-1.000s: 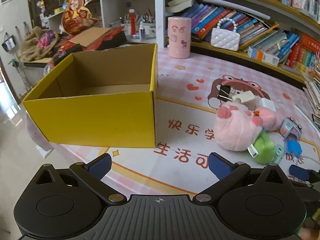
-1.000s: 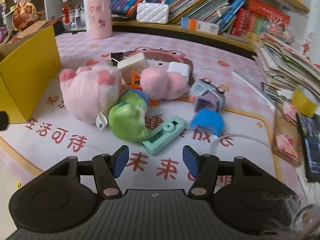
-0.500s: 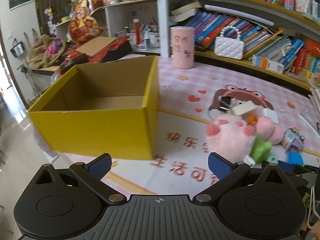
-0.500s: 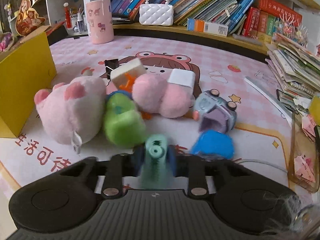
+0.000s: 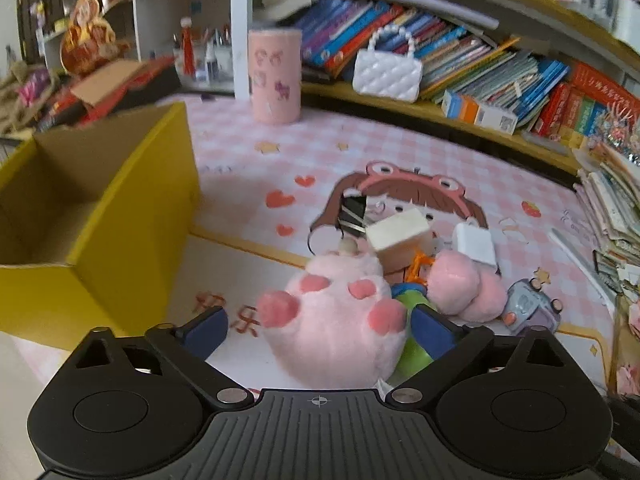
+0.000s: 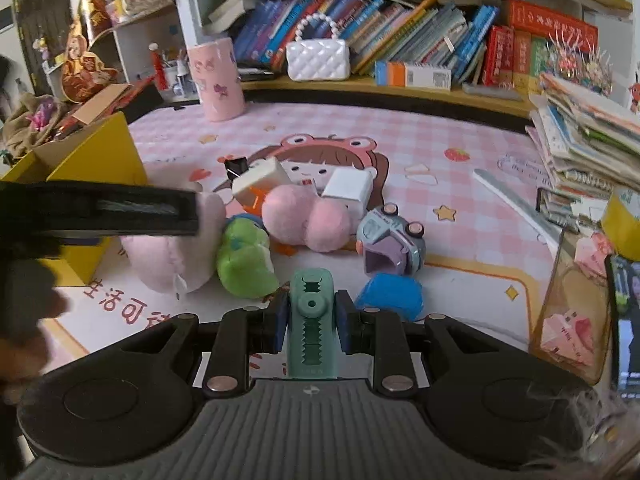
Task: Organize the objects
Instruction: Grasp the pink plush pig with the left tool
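Observation:
My right gripper [image 6: 311, 320] is shut on a teal crocodile-shaped clip [image 6: 312, 320] and holds it above the mat. My left gripper [image 5: 320, 326] is open, its fingers on either side of the pink plush paw [image 5: 336, 332]; the paw also shows in the right wrist view [image 6: 172, 256]. Beside the paw lie a green plush toy [image 6: 244, 260], a pink pom-pom plush [image 6: 308, 216], a toy car [image 6: 390, 240] and a blue piece [image 6: 390, 296]. An open yellow cardboard box [image 5: 132, 236] stands to the left.
A pink cylinder [image 5: 274, 76] and a white handbag [image 5: 388, 74] stand at the back by bookshelves. White blocks [image 6: 348, 192] and a black binder clip [image 5: 354, 216] lie behind the toys. Stacked books [image 6: 580, 152] and a clear container [image 6: 572, 312] sit on the right.
My right gripper closed on the teal clip and lifted it. My left gripper moved right and forward from the box until its open fingers straddle the pink paw.

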`<state>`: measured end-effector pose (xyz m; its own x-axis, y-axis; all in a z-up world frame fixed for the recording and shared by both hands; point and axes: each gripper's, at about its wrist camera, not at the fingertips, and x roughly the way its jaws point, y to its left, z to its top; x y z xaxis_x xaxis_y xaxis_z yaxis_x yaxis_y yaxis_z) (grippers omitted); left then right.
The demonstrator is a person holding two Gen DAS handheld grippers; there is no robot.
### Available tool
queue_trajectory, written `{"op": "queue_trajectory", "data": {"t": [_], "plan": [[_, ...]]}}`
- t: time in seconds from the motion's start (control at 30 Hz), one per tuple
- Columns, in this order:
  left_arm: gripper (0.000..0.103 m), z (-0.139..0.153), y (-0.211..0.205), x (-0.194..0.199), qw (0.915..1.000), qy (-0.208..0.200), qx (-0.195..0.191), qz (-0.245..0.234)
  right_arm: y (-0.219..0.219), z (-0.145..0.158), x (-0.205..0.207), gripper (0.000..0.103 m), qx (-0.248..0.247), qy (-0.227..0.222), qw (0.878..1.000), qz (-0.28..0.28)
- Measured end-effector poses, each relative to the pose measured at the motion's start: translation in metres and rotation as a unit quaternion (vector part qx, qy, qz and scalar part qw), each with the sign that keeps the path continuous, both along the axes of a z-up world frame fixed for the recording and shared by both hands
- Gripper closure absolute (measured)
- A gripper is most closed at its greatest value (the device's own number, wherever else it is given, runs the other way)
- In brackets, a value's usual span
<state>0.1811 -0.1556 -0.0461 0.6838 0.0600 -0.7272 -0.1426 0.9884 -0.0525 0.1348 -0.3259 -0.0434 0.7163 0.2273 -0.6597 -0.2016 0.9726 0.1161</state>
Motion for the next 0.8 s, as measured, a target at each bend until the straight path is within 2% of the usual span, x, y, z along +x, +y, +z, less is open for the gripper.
{"op": "queue_trajectory", "data": {"t": [0.13, 0.17, 0.23, 0.37, 0.57, 0.8], "plan": [[0.01, -0.017, 0.003, 0.011, 0.9995, 0.02, -0.019, 0.013, -0.001, 0.004, -0.005, 0.08, -0.002, -0.001, 1.0, 0.0], [0.012, -0.02, 0.004, 0.013, 0.9994, 0.023, -0.024, 0.013, -0.001, 0.004, -0.007, 0.08, -0.003, 0.0, 1.0, 0.0], [0.027, -0.028, 0.005, 0.017, 0.9987, 0.031, -0.041, 0.005, -0.001, 0.005, -0.009, 0.08, -0.002, 0.002, 1.0, -0.003], [0.035, -0.025, 0.009, 0.013, 0.998, 0.026, -0.058, 0.0, 0.002, 0.01, -0.014, 0.08, 0.003, 0.004, 1.0, -0.008], [0.036, 0.01, 0.031, -0.023, 0.9966, -0.018, -0.078, -0.019, 0.02, 0.018, -0.03, 0.08, -0.002, -0.006, 1.0, -0.001], [0.035, 0.029, 0.072, -0.081, 0.9946, -0.032, -0.093, -0.033, 0.064, 0.02, -0.05, 0.08, -0.001, 0.004, 1.0, 0.004]]}}
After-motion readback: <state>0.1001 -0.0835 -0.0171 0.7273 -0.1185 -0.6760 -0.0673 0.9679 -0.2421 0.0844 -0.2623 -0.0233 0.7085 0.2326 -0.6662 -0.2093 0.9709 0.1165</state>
